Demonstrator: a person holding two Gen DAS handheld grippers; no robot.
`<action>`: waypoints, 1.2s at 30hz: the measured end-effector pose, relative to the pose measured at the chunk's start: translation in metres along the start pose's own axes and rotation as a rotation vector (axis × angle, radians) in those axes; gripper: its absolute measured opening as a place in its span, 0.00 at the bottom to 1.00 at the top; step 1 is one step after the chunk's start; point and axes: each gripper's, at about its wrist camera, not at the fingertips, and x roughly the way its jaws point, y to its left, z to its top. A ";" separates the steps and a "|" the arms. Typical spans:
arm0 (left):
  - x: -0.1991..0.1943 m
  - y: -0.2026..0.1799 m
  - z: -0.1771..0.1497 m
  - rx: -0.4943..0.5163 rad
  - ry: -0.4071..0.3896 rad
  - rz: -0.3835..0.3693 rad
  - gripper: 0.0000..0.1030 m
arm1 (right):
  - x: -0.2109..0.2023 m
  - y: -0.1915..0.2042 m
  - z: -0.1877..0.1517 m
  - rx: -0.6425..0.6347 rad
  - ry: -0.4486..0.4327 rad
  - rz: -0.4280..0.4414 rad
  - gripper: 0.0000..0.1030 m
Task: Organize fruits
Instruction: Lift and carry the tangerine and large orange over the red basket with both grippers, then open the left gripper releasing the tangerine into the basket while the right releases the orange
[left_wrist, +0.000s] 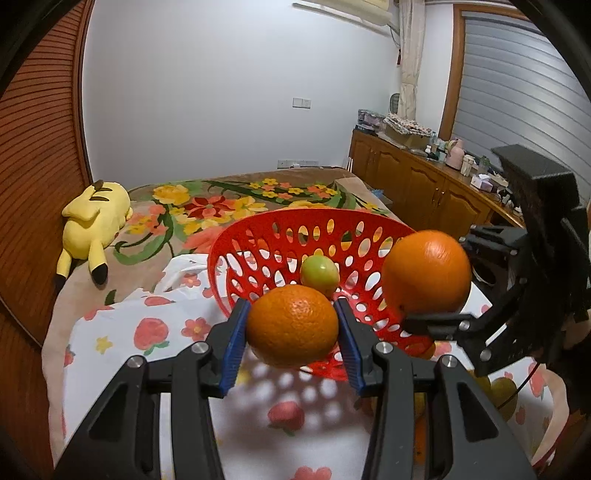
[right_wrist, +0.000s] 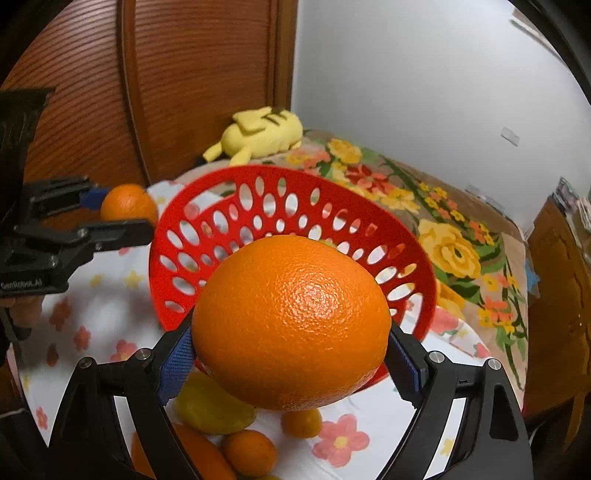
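Observation:
My left gripper (left_wrist: 292, 325) is shut on a small orange (left_wrist: 292, 325), held just in front of the near rim of the red perforated basket (left_wrist: 258, 229). A green-yellow fruit (left_wrist: 319, 274) lies inside the basket. My right gripper (right_wrist: 291, 347) is shut on a large orange (right_wrist: 291, 321), held above the basket's near rim (right_wrist: 236, 173). In the left wrist view that large orange (left_wrist: 426, 271) hangs at the basket's right side. In the right wrist view the left gripper's small orange (right_wrist: 129, 204) sits left of the basket.
Under the right gripper lie a yellow fruit (right_wrist: 212, 406) and small oranges (right_wrist: 249, 452) on the white floral cloth (right_wrist: 92, 295). A yellow plush toy (left_wrist: 94, 225) lies on the bed by the wooden wall. A wooden cabinet (left_wrist: 424, 184) stands at the right.

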 end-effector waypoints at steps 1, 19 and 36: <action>0.001 0.000 0.000 0.003 0.001 -0.003 0.43 | 0.003 -0.001 0.000 0.002 0.009 0.011 0.88; 0.026 -0.002 0.004 0.020 0.044 0.001 0.43 | 0.037 -0.004 -0.001 -0.032 0.113 -0.014 0.88; 0.033 0.001 0.003 0.018 0.063 0.007 0.43 | 0.058 -0.004 0.003 -0.046 0.168 -0.039 0.89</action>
